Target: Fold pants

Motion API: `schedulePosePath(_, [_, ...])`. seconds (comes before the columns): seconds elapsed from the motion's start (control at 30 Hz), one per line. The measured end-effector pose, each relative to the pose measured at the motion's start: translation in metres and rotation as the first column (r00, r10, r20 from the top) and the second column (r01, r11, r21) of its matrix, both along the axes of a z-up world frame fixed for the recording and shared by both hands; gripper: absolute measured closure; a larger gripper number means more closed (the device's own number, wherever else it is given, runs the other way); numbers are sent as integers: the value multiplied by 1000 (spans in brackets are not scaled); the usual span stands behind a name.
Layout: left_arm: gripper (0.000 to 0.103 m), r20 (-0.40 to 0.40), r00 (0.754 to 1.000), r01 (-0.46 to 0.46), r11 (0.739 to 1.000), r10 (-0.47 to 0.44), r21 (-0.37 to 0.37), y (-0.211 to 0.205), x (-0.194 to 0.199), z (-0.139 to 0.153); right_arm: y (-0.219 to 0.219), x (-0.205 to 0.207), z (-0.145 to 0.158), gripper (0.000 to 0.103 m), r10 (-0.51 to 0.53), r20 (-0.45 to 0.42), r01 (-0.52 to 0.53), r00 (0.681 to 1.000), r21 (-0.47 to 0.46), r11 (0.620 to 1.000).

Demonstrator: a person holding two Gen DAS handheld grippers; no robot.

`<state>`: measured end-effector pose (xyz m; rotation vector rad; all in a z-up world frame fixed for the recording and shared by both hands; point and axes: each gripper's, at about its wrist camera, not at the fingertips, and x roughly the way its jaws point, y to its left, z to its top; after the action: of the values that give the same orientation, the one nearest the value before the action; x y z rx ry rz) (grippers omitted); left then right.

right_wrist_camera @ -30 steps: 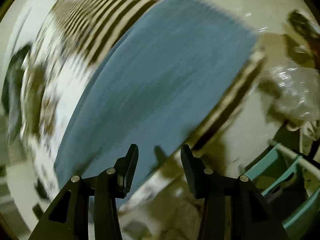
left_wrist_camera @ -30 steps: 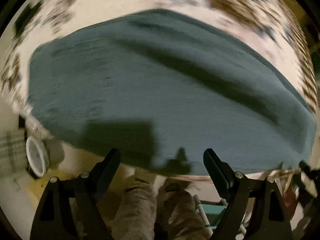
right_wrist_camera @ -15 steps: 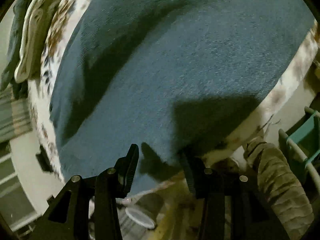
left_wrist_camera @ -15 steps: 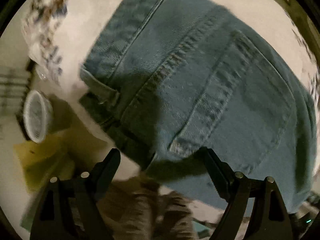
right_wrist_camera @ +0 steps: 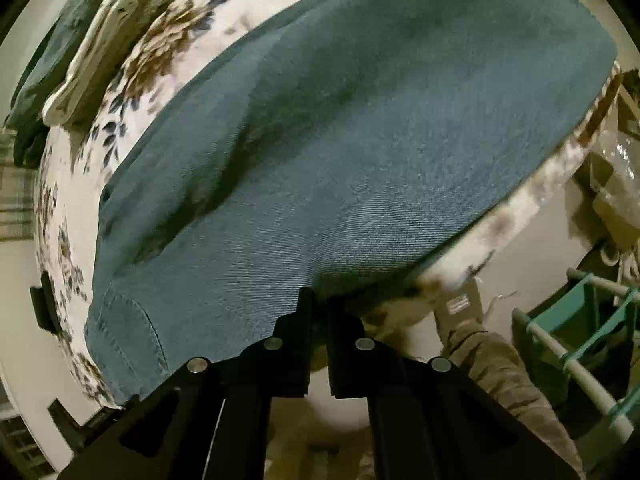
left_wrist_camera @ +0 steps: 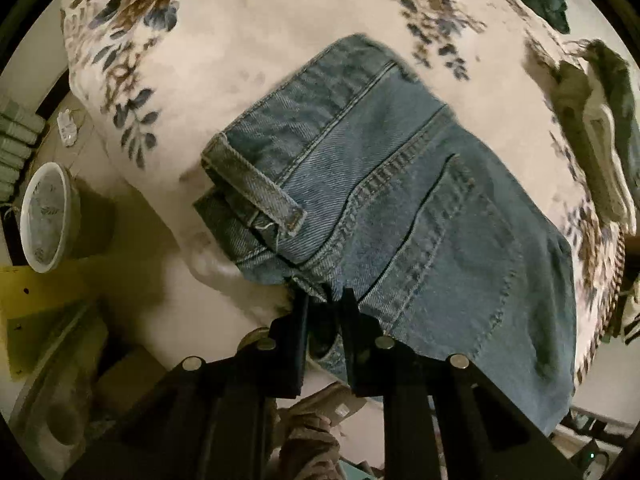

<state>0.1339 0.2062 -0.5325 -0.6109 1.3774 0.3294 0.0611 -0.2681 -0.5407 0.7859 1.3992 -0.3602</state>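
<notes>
Blue denim pants point(left_wrist_camera: 420, 216) lie on a bed with a floral sheet point(left_wrist_camera: 248, 40). The left wrist view shows the waistband, a belt loop and a back pocket. My left gripper point(left_wrist_camera: 326, 300) is shut on the near edge of the pants by the waistband. In the right wrist view the plain denim of the pants point(right_wrist_camera: 360, 152) fills the frame and reaches the bed's edge. My right gripper point(right_wrist_camera: 318, 300) is shut on the near edge of the pants.
Folded clothes point(left_wrist_camera: 592, 128) lie at the far right of the bed and show in the right wrist view point(right_wrist_camera: 76, 52) at top left. A white bucket point(left_wrist_camera: 44, 216) stands on the floor at the left. A green rack point(right_wrist_camera: 580, 344) stands on the right.
Both grippers were open and have shut on the near edge of the pants. Both cameras have moved closer to the bed's edge.
</notes>
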Motion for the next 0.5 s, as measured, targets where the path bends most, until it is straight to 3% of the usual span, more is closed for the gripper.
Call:
schedulePosePath(0.13, [90,-25,999,23,1000,-23,1,-3,1,-4,5,-3,-6,97,36,-39,-36,999,0,999])
schedulePosePath(0.3, [85,-98,992,86,996,-82,38,-21,29,-17,2,2,-34,94,89,-122,-88,988,15,996])
schedulePosePath(0.37, [78,-156,981,129,988,-114,89,-30,37,-7,-2,9,-39,80,128,-156,-121,979,55,991])
schedulePosePath(0.43, [71,-177,970,186,976,-164,115,-46,40,7,-4,16,-28,62,161,-131,-151,978,84,985])
schedulePosePath(0.5, [52,-153,959,258,956,-237,138,-70,49,30,-7,25,-8,61,213,-106,-205,971,82,975])
